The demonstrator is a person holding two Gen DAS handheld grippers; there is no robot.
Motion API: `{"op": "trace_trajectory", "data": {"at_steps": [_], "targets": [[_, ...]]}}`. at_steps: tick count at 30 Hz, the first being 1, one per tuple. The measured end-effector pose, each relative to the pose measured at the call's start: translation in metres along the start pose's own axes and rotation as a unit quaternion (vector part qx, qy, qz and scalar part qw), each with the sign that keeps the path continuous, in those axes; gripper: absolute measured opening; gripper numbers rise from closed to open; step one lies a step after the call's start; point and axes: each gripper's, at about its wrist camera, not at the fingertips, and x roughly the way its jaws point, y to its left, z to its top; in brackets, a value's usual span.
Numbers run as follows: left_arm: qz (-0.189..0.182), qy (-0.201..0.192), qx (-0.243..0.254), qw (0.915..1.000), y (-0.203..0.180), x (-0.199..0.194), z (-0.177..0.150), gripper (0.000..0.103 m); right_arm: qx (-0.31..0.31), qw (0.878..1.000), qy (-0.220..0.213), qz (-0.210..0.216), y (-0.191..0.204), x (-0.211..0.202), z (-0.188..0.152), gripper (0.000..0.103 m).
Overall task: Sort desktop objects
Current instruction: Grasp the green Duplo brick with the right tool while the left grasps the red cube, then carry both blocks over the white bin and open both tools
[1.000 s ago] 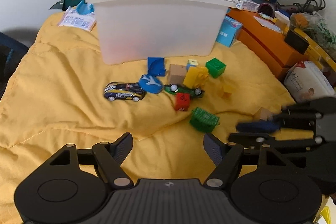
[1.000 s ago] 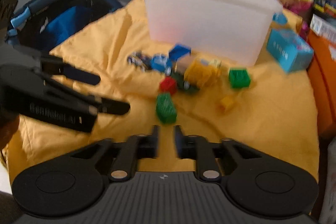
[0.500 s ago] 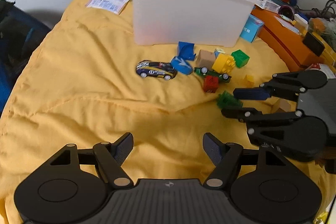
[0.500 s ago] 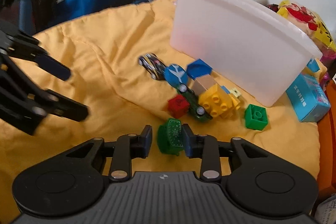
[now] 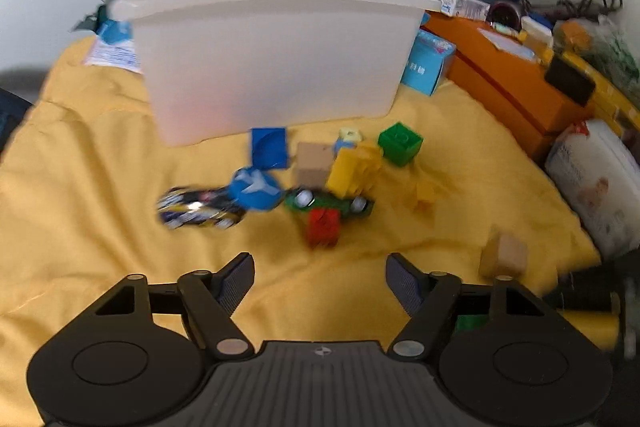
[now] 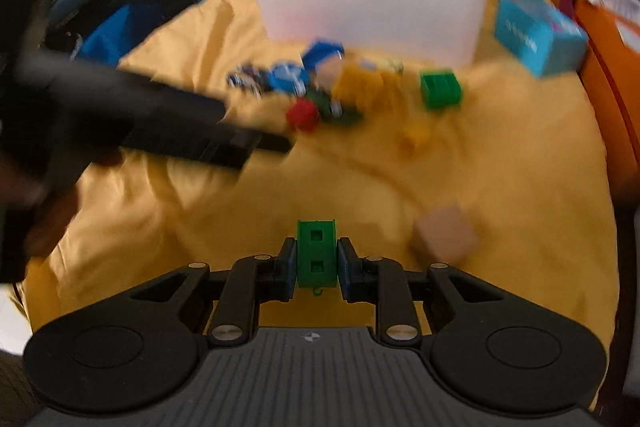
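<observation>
My right gripper [image 6: 317, 259] is shut on a green brick [image 6: 317, 254] and holds it above the yellow blanket [image 6: 500, 163]. My left gripper [image 5: 320, 273] is open and empty, just short of a red brick [image 5: 323, 227]. Beyond it lie a green toy car [image 5: 328, 202], a dark toy car [image 5: 200, 211], a blue disc [image 5: 254, 189], a blue block [image 5: 269, 148], a yellow brick [image 5: 352, 167], a tan cube [image 5: 313, 161] and a green cube [image 5: 400, 143]. A white bin [image 5: 272, 51] stands behind them. The left gripper shows blurred at the left of the right wrist view [image 6: 256, 143].
A second tan cube [image 5: 503, 255] lies on the blanket at the right. Orange boxes [image 5: 512, 83], a light blue box [image 5: 426, 67] and a white pack [image 5: 596, 179] line the right side. Clutter is piled behind the bin. A dark blue bag [image 6: 120, 15] sits left.
My right gripper has closed on the green brick and lifted it off the blanket, back toward me. My left gripper has moved forward and right toward the toy pile, still open.
</observation>
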Motion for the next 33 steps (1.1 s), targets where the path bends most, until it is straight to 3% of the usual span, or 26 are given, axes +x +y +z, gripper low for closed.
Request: {"op": "trace_trajectory", "data": {"at_steps": [2,3,4,7,13,17,22,28,33], "targets": [[-0.014,0.012,-0.012,0.9998,0.002,0.019,0.003,0.052,0.024,1.000,0.003,-0.003,-0.006,-0.001,-0.007,0.024],[-0.016,0.018,-0.016,0.9996,0.002,0.027,0.004,0.050,0.038,0.999,-0.001,-0.004,-0.009,-0.003,-0.008,0.024],[-0.013,0.015,-0.013,0.9997,0.002,0.031,0.004,0.046,0.044,0.999,-0.003,-0.007,-0.011,-0.004,-0.010,0.024],[0.009,-0.005,0.022,0.9997,-0.001,0.031,0.004,0.022,0.042,0.999,-0.010,-0.010,-0.011,-0.004,-0.014,0.024],[0.010,-0.011,0.091,0.9957,-0.011,-0.015,-0.010,0.022,0.016,1.000,-0.005,-0.023,-0.004,-0.001,-0.012,0.024],[-0.005,0.017,0.084,0.9963,-0.010,-0.043,-0.039,0.022,0.016,1.000,-0.004,-0.020,-0.006,0.001,-0.010,0.024],[-0.014,0.050,0.055,0.9971,-0.008,-0.044,-0.069,0.022,0.012,1.000,-0.004,-0.023,-0.003,0.000,-0.013,0.026],[-0.019,0.042,0.042,0.9981,-0.006,-0.041,-0.070,0.026,0.008,1.000,-0.009,-0.027,-0.001,0.000,-0.016,0.026],[-0.033,0.035,0.056,0.9973,-0.008,-0.044,-0.068,0.022,0.002,1.000,-0.008,-0.029,0.001,-0.005,-0.014,0.024]]}}
